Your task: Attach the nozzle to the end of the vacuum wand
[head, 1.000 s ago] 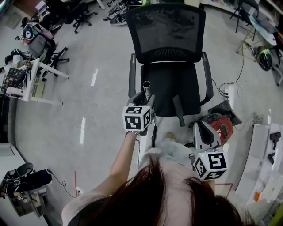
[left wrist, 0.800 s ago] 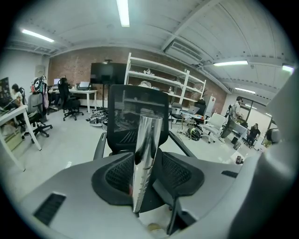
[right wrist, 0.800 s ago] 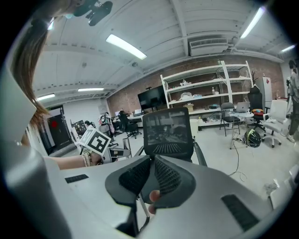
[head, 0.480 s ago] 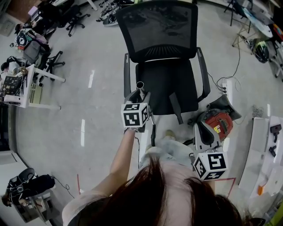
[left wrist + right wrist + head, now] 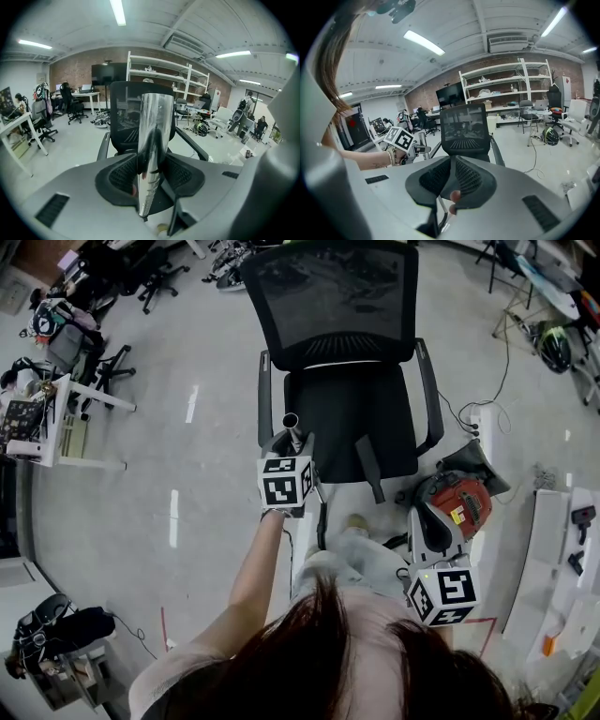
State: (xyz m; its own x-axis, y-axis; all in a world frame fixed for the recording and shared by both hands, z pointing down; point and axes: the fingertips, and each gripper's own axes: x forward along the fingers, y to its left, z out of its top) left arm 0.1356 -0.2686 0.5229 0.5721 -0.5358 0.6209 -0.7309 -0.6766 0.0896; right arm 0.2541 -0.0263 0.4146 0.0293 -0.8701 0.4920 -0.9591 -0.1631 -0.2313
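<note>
chair (image 5: pixel 349 418): black, mesh-backed, ahead of both grippers
left gripper (image 5: pixel 151 180): jaws clamped on the vacuum wand (image 5: pixel 154 136)
right gripper (image 5: pixel 451 177): jaws pressed together — nothing between them
vacuum wand: chrome tube, upright between the left pads — open end above them

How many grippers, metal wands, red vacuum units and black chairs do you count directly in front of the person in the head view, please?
Grippers: 2 (left gripper, right gripper)
Metal wand: 1
Red vacuum unit: 1
Black chair: 1
Total: 5
</note>
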